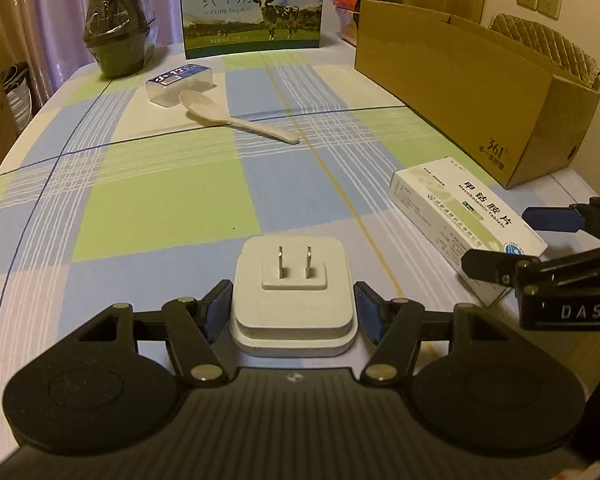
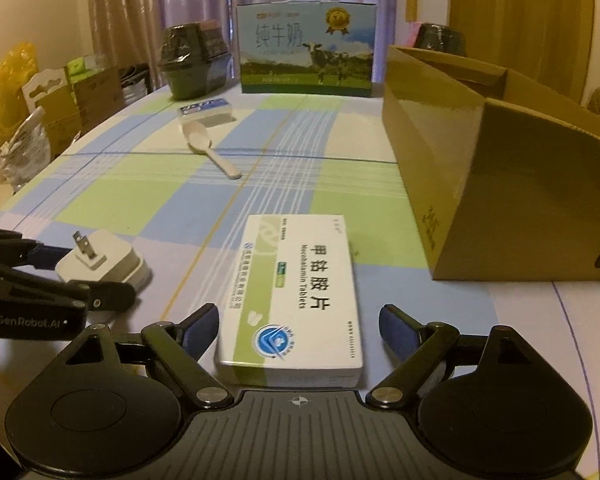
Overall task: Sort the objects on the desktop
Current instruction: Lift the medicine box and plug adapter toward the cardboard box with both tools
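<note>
A white plug adapter (image 1: pixel 294 300) lies prongs-up on the checked tablecloth. My left gripper (image 1: pixel 294 300) has a blue pad touching each of its sides; the right wrist view shows the same grip (image 2: pixel 92 276). A white-and-green tablet box (image 2: pixel 296 292) lies flat between the fingers of my right gripper (image 2: pixel 298 320), which is open, with a visible gap at the right pad. The left wrist view shows the same tablet box (image 1: pixel 460 220) and the right gripper (image 1: pixel 520 240) at the right edge. A white spoon (image 1: pixel 236 118) and a small clear case (image 1: pixel 180 82) lie farther back.
An open cardboard box (image 1: pixel 480 92) stands along the right side of the table, close to the tablet box. At the far edge stand a milk carton (image 1: pixel 252 8) and a dark wrapped bowl (image 1: pixel 118 34). Bags and boxes sit beyond the left table edge (image 2: pixel 40 120).
</note>
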Motion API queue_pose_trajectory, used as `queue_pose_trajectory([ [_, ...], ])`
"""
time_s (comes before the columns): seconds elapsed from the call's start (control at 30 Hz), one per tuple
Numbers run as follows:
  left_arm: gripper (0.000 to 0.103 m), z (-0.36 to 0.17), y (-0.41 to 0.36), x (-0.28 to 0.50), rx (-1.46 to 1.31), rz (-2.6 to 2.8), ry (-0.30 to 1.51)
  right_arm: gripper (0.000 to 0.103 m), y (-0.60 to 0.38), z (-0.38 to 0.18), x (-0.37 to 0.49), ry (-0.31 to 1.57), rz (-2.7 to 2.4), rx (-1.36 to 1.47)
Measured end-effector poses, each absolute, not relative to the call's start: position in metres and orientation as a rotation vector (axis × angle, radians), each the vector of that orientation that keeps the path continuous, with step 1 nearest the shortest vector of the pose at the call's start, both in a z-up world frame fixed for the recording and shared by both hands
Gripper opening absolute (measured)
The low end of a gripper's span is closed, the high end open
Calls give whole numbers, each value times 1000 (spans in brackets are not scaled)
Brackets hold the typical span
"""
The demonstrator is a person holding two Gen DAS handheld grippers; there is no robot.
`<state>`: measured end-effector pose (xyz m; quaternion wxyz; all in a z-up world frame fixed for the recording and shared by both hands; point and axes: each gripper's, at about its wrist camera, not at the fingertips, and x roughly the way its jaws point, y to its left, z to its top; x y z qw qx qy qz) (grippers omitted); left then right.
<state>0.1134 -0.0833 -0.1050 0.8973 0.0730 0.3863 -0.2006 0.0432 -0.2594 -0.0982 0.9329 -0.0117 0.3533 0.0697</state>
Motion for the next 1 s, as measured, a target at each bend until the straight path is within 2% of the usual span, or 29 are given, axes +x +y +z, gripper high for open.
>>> queue_pose_trajectory([
  [0.13,64,-106,-84,114,154,-407,791,85,-263,-97,45,710,129,4],
  [0.2,75,-108,-85,114,169,-393,791,85,-263,-96,44,703,130,2],
  [0.33,75,-109,-85,112,172,-394,784,85,-263,-98,46,704,129,5],
  [0.43,72,-109,-85,111,172,-397,785,85,-265,-98,48,705,132,7],
  [0.5,61,-108,-85,112,169,-394,784,85,-264,-98,49,703,132,3],
  [1.0,60,-107,-86,114,151,-384,781,85,-256,-101,64,718,160,-38],
])
